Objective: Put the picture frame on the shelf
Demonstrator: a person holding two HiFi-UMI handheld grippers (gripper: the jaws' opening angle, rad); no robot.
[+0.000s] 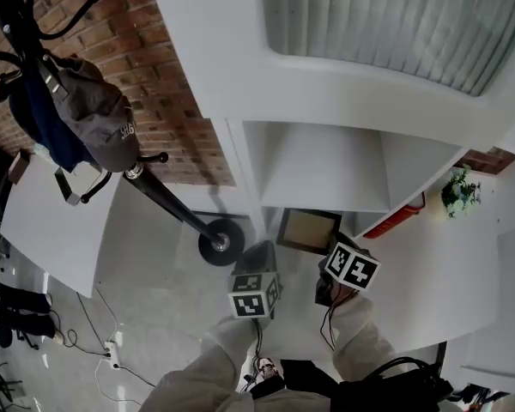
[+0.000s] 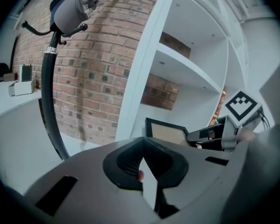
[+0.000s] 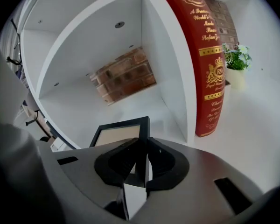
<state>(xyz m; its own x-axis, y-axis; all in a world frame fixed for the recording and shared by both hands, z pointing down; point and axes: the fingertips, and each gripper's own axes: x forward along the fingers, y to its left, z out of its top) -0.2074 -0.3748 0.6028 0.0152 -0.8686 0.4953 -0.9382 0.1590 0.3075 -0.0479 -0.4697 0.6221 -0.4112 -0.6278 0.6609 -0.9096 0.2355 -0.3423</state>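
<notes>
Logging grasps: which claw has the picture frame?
The right claw: its jaws clamp an edge of the black picture frame. The left claw is shut, with nothing between its jaws.

There was one picture frame [image 1: 307, 230], black-edged, at the foot of one white shelf unit [image 1: 326, 166]. Two grippers were in view, the left gripper [image 2: 145, 175] and the right gripper [image 3: 141, 164], and each carried one marker cube, so two cubes in all [image 1: 255, 294] [image 1: 352, 267]. On the left stood one black coat stand [image 1: 167, 200] with one grey cap [image 1: 99, 114] hung on it. On the right were one red book [image 3: 206, 64] and one small potted plant [image 1: 459, 191]. One white power strip [image 1: 112, 348] lay on the near floor.
</notes>
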